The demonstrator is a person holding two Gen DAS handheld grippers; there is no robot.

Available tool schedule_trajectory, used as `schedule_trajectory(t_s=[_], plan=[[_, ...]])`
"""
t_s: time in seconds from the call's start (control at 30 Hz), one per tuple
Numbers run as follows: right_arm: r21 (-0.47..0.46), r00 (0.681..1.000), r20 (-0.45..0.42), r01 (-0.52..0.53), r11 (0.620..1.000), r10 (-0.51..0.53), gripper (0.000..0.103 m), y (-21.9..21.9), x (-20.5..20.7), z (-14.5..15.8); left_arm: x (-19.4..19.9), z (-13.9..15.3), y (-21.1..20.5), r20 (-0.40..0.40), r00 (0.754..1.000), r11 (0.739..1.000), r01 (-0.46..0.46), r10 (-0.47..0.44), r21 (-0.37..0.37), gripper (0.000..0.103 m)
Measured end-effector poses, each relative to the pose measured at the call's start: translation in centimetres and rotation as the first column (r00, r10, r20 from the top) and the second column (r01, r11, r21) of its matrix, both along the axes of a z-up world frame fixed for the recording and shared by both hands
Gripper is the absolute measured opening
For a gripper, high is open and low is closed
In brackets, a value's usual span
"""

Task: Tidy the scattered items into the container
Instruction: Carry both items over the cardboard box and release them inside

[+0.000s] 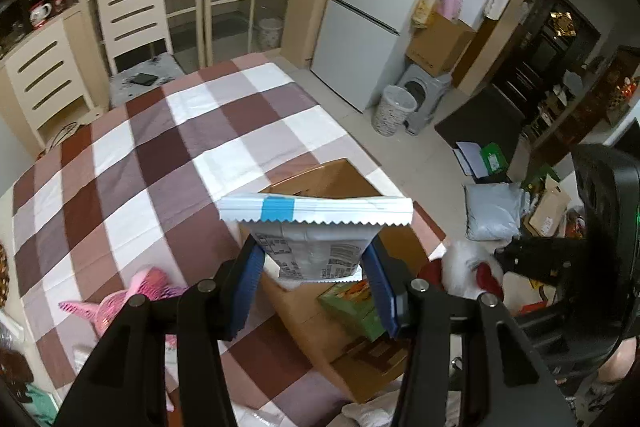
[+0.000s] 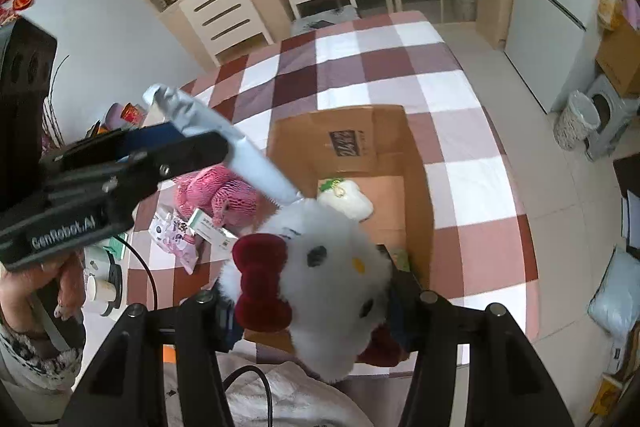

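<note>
Two items in your grippers, both over the box, neither dropped yet.

Your right gripper (image 2: 312,307) pinches the white plush cat (image 2: 332,279) just above the cardboard box (image 2: 420,187); your left gripper (image 1: 316,271) clamps a sealed packet (image 1: 316,227) over the box's near side. Beyond the plush, a small white item (image 2: 346,201) already lies inside. Farther left, the pink net thing (image 2: 216,193) and what look like small packets (image 2: 180,231) wait on the table (image 2: 400,59).

I see the cardboard box (image 2: 416,163) open-topped with bare floor at its middle, a cream pouch (image 2: 346,201) and green carton (image 1: 352,307) inside, clutter crowding its left.
</note>
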State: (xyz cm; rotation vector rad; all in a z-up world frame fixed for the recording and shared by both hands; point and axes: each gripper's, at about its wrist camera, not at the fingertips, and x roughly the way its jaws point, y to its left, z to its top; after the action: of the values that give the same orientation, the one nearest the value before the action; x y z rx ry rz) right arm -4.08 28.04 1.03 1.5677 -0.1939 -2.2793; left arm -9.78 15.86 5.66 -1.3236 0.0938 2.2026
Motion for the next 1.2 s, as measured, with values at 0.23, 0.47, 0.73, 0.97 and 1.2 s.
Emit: schedule_trajectory(t_s=[0.23,0.47,0.73,0.97,1.2], plan=[[0.004,1.0,0.027,0.0,1.0,0.0,0.056,0.4,-0.3,-1.5,-1.5,-2.0,2.7,0.043,0.998,0.999,0.035,-0.034,-0.028,0.051],[0.003,0.998,0.056,-0.009,1.0,0.008,0.056,0.1,-0.6,-2.4,-2.1,-4.1,3.9,0.079,0.995,0.995,0.063,-0.056,-0.079,0.051],[0.021,0.998,0.067,-0.012,1.0,0.01,0.056,-0.1,-1.2,-2.8,-2.6,-4.3,4.1,0.089,0.994,0.994,0.068,-0.061,-0.08,0.051],[0.095,0.998,0.057,-0.035,0.995,0.03,0.061,-0.5,-1.6,-2.8,-2.8,-3.7,3.9,0.094,0.994,0.997,0.059,-0.054,-0.053,0.054],[0.111,0.999,0.014,-0.036,0.993,0.034,0.061,-0.6,-1.5,-1.5,-2.7,-2.4,3.0,0.071,0.997,0.999,0.032,-0.029,-0.038,0.064]])
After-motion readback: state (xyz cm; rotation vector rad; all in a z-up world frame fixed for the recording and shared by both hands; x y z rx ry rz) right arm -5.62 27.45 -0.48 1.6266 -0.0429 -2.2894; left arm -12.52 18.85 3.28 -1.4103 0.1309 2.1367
